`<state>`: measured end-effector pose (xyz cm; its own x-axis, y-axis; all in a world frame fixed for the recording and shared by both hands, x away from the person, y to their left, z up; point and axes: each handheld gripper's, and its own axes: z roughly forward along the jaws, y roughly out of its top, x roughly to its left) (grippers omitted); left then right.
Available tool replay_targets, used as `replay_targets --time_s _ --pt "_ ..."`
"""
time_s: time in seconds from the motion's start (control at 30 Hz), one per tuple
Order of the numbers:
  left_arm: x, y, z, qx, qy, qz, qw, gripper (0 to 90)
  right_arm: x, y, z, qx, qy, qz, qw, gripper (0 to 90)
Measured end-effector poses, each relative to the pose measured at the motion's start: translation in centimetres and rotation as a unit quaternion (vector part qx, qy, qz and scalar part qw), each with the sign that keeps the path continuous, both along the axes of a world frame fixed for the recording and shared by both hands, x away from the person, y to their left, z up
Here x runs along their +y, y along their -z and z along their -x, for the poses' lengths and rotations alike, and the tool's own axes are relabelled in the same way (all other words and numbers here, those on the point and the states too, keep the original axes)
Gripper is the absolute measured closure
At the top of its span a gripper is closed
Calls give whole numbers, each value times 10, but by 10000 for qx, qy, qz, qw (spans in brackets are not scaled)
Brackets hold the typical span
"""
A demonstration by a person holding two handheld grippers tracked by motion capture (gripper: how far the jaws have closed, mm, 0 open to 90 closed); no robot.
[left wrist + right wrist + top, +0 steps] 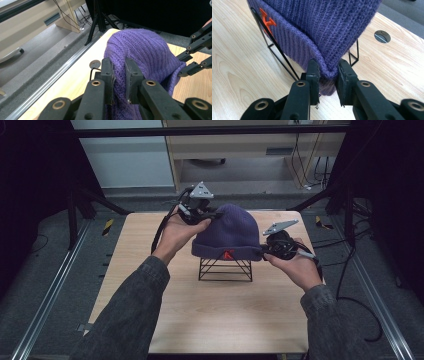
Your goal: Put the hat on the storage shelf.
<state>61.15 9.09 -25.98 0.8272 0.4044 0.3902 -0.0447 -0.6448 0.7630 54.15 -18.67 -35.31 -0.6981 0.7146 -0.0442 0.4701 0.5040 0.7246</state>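
A purple knit beanie (228, 234) with a small red mark on its cuff sits over a black wire stand (225, 269) at the middle of the wooden table (200, 320). My left gripper (212, 214) is shut on a fold of knit high on the beanie's (147, 52) far left side; that fold is pinched at my left gripper (119, 75). At the hat's right edge my right gripper (263, 251) is shut on the folded cuff. Up close, the beanie (322, 27) has its cuff corner squeezed in my right gripper (327, 72), and the wire stand (274, 47) shows beneath.
A round cable hole (382, 36) lies in the table past the hat. Black tripod legs (90, 202) and cables stand on the grey floor around the table. A pale cabinet (250, 145) is at the back. The table's near half is bare wood.
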Motion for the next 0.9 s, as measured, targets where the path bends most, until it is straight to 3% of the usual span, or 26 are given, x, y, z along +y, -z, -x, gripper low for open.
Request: replay_targets --time_s 0.9 --pt "2 24 4 44 155 2 9999 788 4 28 3 157 56 49 9998 721"
